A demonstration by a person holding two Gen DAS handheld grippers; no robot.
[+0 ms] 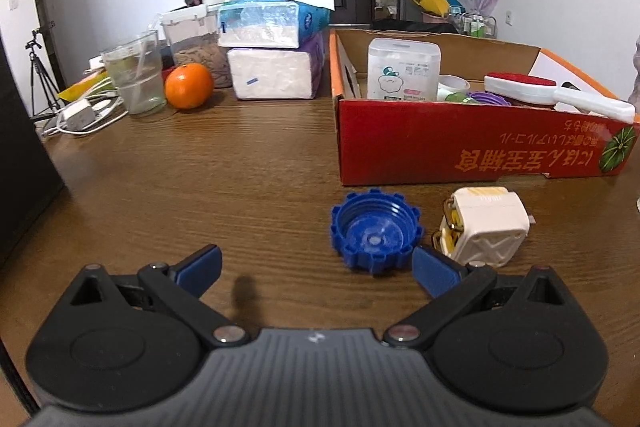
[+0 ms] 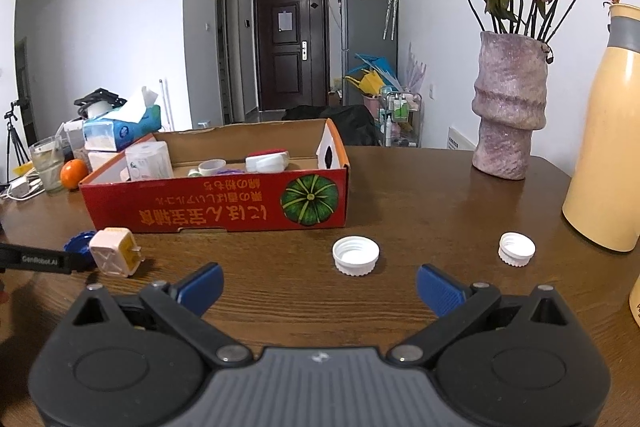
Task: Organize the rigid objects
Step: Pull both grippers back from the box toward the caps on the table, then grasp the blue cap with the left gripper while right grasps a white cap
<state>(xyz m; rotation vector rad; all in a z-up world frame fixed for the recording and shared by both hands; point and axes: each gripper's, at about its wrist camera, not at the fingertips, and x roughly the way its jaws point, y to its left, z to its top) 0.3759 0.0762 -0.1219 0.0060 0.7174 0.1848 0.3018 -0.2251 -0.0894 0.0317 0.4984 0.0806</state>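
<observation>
Blue-padded left hand-held gripper (image 1: 316, 269) and right hand-held gripper (image 2: 320, 285), both wide apart, empty, above wooden table (image 1: 200, 167).

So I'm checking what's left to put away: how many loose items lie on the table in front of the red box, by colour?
Blue: 1, the blue cap
White: 2, the larger white cap and the smaller white cap
Cream and yellow: 1, the plug adapter
Total: 4, all still outside the red box.
</observation>
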